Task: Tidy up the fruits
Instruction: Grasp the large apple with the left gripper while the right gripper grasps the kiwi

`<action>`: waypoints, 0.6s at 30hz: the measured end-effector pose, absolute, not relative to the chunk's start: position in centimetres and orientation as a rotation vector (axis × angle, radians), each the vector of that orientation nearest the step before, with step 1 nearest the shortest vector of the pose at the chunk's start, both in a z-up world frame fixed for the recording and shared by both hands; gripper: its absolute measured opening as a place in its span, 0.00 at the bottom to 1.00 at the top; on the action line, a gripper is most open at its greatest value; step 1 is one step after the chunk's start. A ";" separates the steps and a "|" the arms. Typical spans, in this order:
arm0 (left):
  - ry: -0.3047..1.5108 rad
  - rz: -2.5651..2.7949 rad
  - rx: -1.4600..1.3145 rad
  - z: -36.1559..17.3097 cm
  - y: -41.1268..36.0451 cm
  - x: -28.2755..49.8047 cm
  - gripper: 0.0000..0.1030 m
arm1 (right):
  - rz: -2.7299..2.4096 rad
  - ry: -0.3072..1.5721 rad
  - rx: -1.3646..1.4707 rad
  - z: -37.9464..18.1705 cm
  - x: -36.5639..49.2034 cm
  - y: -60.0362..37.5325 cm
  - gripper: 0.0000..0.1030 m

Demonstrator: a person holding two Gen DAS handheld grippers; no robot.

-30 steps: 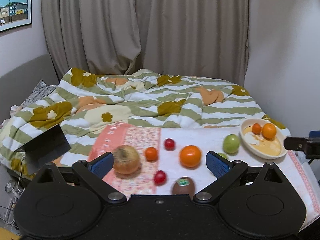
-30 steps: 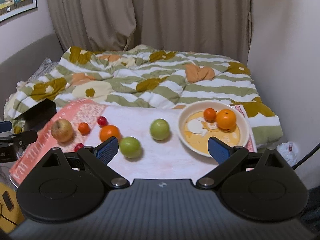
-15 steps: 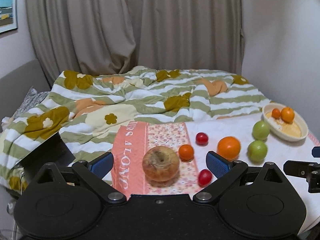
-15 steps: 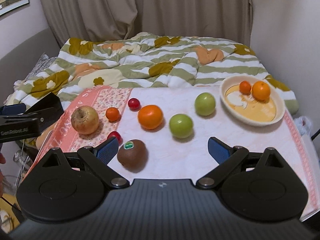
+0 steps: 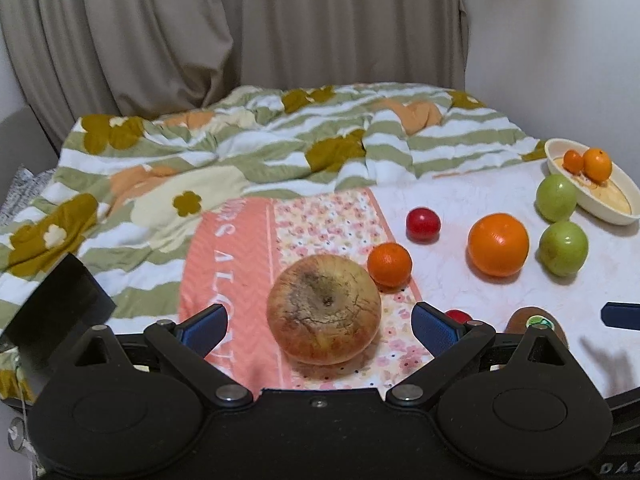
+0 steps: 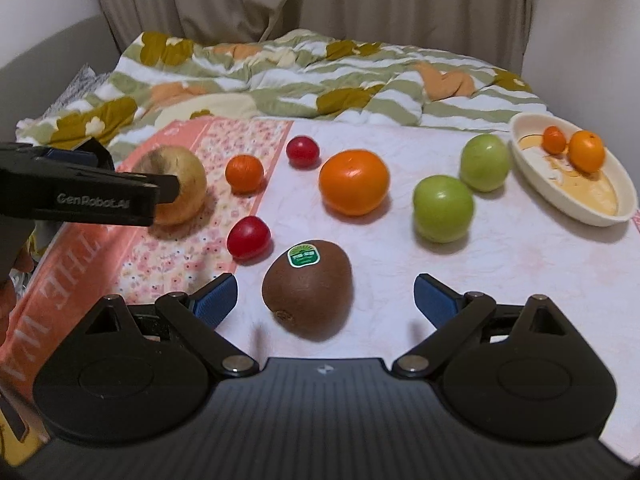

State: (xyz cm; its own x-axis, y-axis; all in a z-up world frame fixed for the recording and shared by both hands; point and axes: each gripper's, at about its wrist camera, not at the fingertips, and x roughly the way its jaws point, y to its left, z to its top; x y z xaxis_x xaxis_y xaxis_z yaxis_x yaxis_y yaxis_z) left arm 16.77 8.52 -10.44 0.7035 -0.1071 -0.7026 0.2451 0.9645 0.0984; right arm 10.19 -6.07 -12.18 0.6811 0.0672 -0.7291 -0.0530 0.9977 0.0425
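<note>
Both spread wide and empty: left gripper (image 5: 320, 328) straddling the apple (image 5: 324, 309) at near left, right gripper (image 6: 325, 300) framing the kiwi (image 6: 308, 289), long axis slanting near-to-far.

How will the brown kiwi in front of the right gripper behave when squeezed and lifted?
The kiwi looks egg-shaped and lies on its side, so a nudge would probably roll it. Its skin looks matte, likely giving decent grip. The right gripper has its jaws wide open either side, so a centred squeeze seems feasible.

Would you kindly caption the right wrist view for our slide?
Open right gripper approaches a stickered kiwi among scattered fruit.
</note>
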 end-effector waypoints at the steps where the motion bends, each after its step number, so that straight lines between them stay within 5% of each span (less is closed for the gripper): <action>1: 0.774 -0.202 0.189 -10.8 8.4 17.1 0.97 | 0.069 0.821 0.017 -12.4 10.4 -6.0 1.00; 11: 0.841 -0.202 0.187 -13.0 8.0 19.6 0.77 | 0.084 0.843 -0.014 -13.8 12.0 -5.3 1.00; 18: 0.847 -0.219 0.193 -13.2 8.3 19.8 0.76 | 0.094 0.858 -0.025 -14.6 12.5 -4.8 1.00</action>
State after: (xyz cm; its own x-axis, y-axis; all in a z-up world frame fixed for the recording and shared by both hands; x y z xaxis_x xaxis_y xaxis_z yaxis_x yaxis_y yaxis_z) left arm 19.80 8.30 -13.21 0.6420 -0.1147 -0.7581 0.2678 0.9600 0.0815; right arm 12.53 -4.76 -14.57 0.6500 0.0729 -0.7565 -0.0927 0.9956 0.0162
